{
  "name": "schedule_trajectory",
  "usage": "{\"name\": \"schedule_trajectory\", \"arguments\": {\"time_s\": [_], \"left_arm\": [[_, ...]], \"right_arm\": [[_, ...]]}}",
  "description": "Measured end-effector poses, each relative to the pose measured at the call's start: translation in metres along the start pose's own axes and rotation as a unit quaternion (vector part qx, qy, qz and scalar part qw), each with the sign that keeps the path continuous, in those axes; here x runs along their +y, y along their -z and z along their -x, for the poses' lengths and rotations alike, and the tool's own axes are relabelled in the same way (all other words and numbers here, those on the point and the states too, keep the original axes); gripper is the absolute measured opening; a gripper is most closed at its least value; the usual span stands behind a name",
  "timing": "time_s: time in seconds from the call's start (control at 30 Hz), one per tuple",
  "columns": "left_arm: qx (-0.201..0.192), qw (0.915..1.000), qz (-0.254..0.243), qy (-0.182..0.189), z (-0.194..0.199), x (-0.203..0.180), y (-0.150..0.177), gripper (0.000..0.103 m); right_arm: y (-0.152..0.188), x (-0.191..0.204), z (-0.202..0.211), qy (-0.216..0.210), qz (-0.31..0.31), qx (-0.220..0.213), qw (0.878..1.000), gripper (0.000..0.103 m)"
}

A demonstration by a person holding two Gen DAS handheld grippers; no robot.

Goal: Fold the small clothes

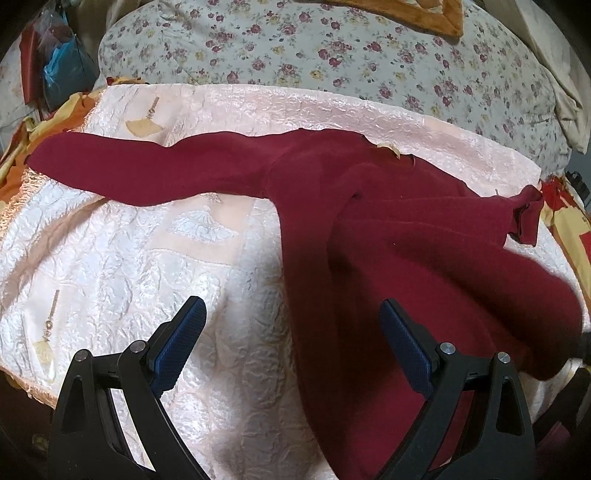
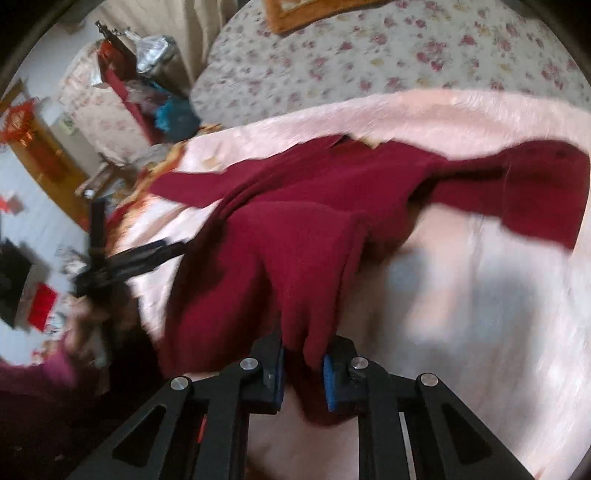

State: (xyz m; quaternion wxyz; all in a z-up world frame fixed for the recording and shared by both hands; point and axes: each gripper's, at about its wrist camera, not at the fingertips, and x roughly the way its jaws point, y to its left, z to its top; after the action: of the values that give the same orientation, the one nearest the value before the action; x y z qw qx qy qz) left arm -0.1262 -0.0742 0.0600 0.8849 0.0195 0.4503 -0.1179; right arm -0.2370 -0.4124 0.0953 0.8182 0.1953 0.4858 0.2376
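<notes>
A dark red long-sleeved sweater point(image 1: 369, 229) lies on a pale pink quilted bedspread point(image 1: 110, 258). One sleeve point(image 1: 147, 173) stretches flat to the left. Its right side is lifted and bunched. My left gripper point(image 1: 291, 314) is open and empty, just above the sweater's left edge near the hem. My right gripper point(image 2: 303, 363) is shut on a fold of the sweater point(image 2: 295, 240) and holds it up off the bedspread point(image 2: 480, 295). The other sleeve point(image 2: 535, 192) trails to the right. The left gripper point(image 2: 122, 258) shows blurred at the left of the right wrist view.
A floral quilt point(image 1: 314, 48) lies behind the bedspread. An orange-framed cushion point(image 1: 406, 14) sits on it. Bags and clutter point(image 2: 147, 85) stand beside the bed at the left. An orange and yellow cloth point(image 1: 22, 155) lies under the bedspread's left edge.
</notes>
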Motion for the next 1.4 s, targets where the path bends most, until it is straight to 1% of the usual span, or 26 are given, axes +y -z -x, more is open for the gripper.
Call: {"name": "schedule_trajectory", "arguments": {"time_s": [0.03, 0.07, 0.13, 0.17, 0.2, 0.27, 0.3, 0.33, 0.37, 0.4, 0.43, 0.47, 0.57, 0.67, 0.73, 0.8, 0.9, 1.0, 1.1, 1.23, 1.4], "left_arm": [[0.001, 1.0, 0.0, 0.001, 0.001, 0.0, 0.001, 0.095], [0.002, 1.0, 0.0, 0.002, 0.001, 0.0, 0.002, 0.095], [0.003, 1.0, -0.005, 0.002, 0.002, 0.0, 0.004, 0.095], [0.003, 1.0, -0.008, -0.001, 0.003, 0.0, 0.004, 0.095], [0.003, 1.0, -0.009, -0.003, 0.003, -0.001, 0.005, 0.095], [0.004, 1.0, -0.006, -0.002, 0.003, -0.001, 0.006, 0.095], [0.004, 1.0, -0.004, 0.0, 0.003, -0.002, 0.006, 0.095], [0.002, 1.0, -0.003, 0.0, 0.004, -0.002, 0.005, 0.095], [0.0, 1.0, -0.003, -0.001, 0.005, -0.003, 0.005, 0.095], [-0.002, 1.0, -0.003, -0.001, 0.007, -0.003, 0.004, 0.095], [-0.004, 1.0, -0.004, -0.003, 0.008, -0.004, 0.004, 0.095], [-0.006, 1.0, -0.006, -0.005, 0.009, -0.005, 0.004, 0.095], [-0.01, 0.9999, -0.011, -0.008, 0.011, -0.008, 0.003, 0.095], [-0.011, 0.9999, -0.009, -0.008, 0.01, -0.011, 0.001, 0.095], [-0.012, 0.9999, -0.008, -0.007, 0.011, -0.013, 0.0, 0.095], [-0.016, 0.9998, -0.011, -0.011, 0.013, -0.016, -0.001, 0.095], [-0.016, 0.9997, -0.014, -0.012, 0.013, -0.019, -0.003, 0.095], [-0.017, 0.9997, -0.012, -0.012, 0.011, -0.02, -0.005, 0.095], [-0.018, 0.9997, -0.01, -0.011, 0.009, -0.021, -0.007, 0.095], [-0.019, 0.9998, -0.001, -0.007, 0.005, -0.021, -0.013, 0.095], [-0.024, 0.9996, 0.013, 0.006, 0.002, -0.023, -0.024, 0.095]], "right_arm": [[0.01, 0.001, -0.002, -0.014, -0.012, 0.017, 1.0, 0.012], [0.021, 0.002, -0.006, -0.016, -0.017, 0.033, 0.999, 0.012], [0.039, 0.007, -0.015, -0.008, -0.017, 0.062, 0.998, 0.012], [0.043, 0.011, -0.015, 0.01, -0.008, 0.067, 0.998, 0.012], [0.042, 0.014, -0.01, 0.034, 0.005, 0.058, 0.998, 0.012], [0.035, 0.018, 0.002, 0.065, 0.022, 0.031, 0.997, 0.012], [0.027, 0.024, 0.01, 0.069, 0.027, 0.014, 0.997, 0.013], [0.02, 0.026, 0.015, 0.074, 0.031, 0.006, 0.997, 0.016], [0.013, 0.032, 0.02, 0.087, 0.038, -0.002, 0.996, 0.034], [0.006, 0.04, 0.022, 0.111, 0.048, -0.012, 0.993, 0.059], [-0.003, 0.042, 0.029, 0.12, 0.055, -0.017, 0.991, 0.069], [-0.007, 0.044, 0.032, 0.123, 0.066, -0.025, 0.99, 0.072], [-0.019, 0.067, 0.038, 0.105, 0.088, -0.043, 0.99, 0.072], [-0.032, 0.088, 0.038, 0.088, 0.098, -0.077, 0.988, 0.073], [-0.039, 0.097, 0.029, 0.094, 0.098, -0.093, 0.986, 0.073], [-0.044, 0.099, 0.023, 0.11, 0.094, -0.11, 0.983, 0.073], [-0.055, 0.094, 0.005, 0.138, 0.077, -0.11, 0.981, 0.073], [-0.065, 0.084, -0.01, 0.156, 0.055, -0.113, 0.98, 0.073], [-0.072, 0.073, -0.018, 0.163, 0.03, -0.117, 0.979, 0.073], [-0.077, 0.063, -0.03, 0.189, 0.014, -0.12, 0.975, 0.073], [-0.091, 0.05, -0.046, 0.21, -0.012, -0.109, 0.972, 0.073]]}}
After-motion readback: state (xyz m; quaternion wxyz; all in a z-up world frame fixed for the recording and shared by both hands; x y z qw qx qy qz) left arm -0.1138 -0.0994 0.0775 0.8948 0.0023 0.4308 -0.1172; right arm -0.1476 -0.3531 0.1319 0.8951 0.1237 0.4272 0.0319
